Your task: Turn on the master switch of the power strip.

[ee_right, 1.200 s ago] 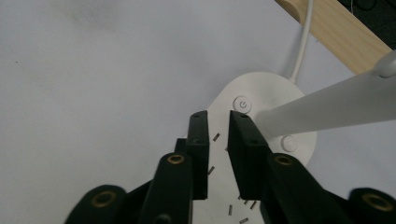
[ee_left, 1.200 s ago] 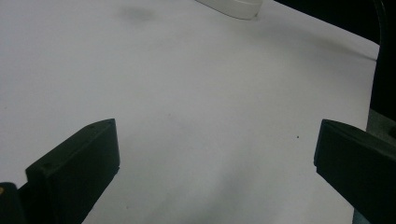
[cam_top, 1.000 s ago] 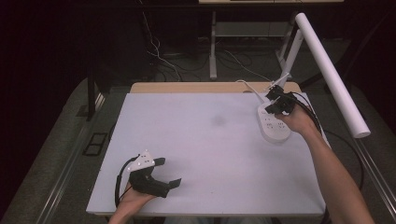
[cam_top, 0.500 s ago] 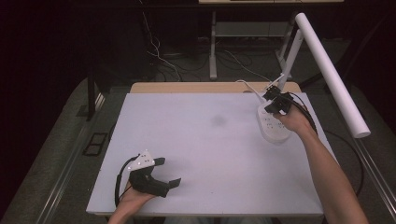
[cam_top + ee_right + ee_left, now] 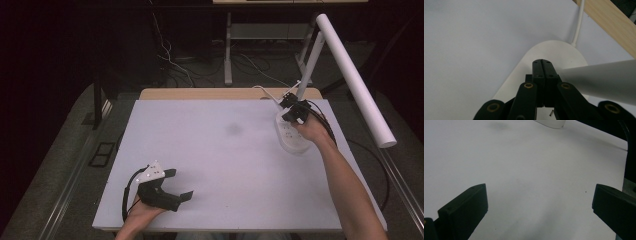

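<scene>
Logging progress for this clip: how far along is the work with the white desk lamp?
Done: the right gripper, jaws shut with nothing between them, is down at the oval white lamp base, beside the slanted white stem.
In hand: its closed tip appears to sit on the base, perhaps pressing a switch; contact is uncertain.
Left: no result visible yet. The left gripper waits open over the white tabletop.

Dark room, white table point(image 5: 220, 165), grey floor point(image 5: 60, 165), cables point(image 5: 170, 60) perhaps behind, metal stand point(image 5: 228, 47)
</scene>
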Motion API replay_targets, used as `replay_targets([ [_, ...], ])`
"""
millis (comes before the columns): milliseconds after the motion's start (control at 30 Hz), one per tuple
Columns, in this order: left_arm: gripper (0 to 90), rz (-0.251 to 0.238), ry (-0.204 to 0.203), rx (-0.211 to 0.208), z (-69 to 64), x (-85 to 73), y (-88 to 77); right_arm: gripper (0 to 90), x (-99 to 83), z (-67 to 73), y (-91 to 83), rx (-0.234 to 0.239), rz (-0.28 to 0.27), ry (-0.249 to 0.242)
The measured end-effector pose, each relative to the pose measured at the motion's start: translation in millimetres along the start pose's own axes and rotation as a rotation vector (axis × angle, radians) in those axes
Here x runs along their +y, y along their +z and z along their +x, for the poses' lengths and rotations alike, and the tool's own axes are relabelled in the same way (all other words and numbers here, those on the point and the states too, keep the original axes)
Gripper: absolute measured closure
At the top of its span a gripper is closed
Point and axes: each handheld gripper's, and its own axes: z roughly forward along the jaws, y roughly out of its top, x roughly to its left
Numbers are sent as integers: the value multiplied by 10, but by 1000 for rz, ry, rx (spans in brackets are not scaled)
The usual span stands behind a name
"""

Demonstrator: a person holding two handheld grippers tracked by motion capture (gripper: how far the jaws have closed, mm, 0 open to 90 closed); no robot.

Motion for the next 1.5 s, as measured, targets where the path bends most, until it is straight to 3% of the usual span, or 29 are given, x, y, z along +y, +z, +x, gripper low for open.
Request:
replay_targets([
  [633,0,-3,-3,2,-4,-3,-13,896,30,10,164,-12,-1,-13],
  [1200,0,-4,7,2,-19,-3,-12,898,35,51,187,-39,-1,-31],
  [1500,0,-5,6,8,-14,-13,-43,900,19,14,200,1,-23,-18],
])
